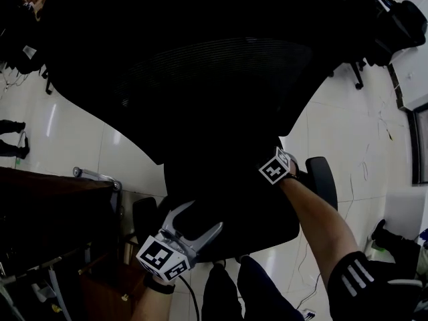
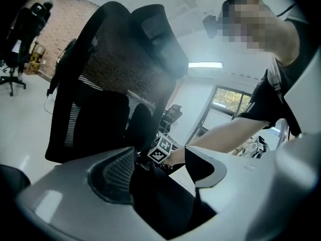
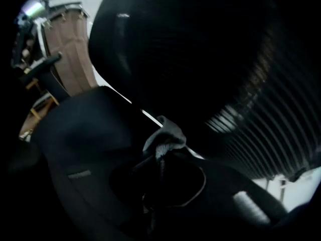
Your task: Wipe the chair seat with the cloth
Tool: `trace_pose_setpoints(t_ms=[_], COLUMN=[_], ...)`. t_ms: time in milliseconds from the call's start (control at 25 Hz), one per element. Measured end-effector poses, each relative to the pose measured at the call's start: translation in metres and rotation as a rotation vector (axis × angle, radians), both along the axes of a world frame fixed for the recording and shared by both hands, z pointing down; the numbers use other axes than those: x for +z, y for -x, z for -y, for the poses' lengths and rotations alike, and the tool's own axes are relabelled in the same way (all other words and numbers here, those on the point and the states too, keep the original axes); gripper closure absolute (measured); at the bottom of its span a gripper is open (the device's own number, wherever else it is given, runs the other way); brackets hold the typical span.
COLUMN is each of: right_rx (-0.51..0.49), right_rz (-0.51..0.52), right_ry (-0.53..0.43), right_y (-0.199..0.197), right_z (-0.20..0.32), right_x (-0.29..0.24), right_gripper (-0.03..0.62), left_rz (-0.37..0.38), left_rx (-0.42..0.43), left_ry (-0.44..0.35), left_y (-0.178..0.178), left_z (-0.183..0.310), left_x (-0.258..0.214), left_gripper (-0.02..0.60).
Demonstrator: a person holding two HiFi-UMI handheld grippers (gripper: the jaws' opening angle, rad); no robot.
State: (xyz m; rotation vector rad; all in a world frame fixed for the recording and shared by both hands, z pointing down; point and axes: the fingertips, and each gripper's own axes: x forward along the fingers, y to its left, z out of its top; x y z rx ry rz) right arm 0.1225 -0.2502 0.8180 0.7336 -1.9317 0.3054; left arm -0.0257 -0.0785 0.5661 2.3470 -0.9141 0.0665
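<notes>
- Glossy white tiled floor [image 1: 60,132].
- Dark brown wooden desk [image 1: 47,192], at the floor's left edge.
- Black wheeled office chair [image 2: 25,29], near a red brick wall [image 2: 62,26].

an office: a black mesh-back swivel chair [image 1: 200,79] on glossy white floor tiles [image 1: 73,139], a brown desk [image 1: 47,192] left of the chair, a 2nd swivel chair [image 2: 17,44] and a brick wall [image 2: 62,26] beyond it.

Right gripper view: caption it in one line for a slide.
Right gripper shut on a grey cloth over the black chair seat, the mesh backrest rising behind.
</notes>
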Motion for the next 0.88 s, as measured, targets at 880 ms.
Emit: trace_pose_setpoints(t_ms=[880], right_rx=[-0.366], right_rz=[0.157], right_ry=[0.178], right_y=[0.238], right_z=[-0.134], right_x=[0.027], right_gripper=[0.563], left_rz=[-0.030], left_rx=[-0.133], left_ry=[0.074], left_y=[0.055], left_z=[-0.043], left_x=[0.015], left_gripper=[0.242])
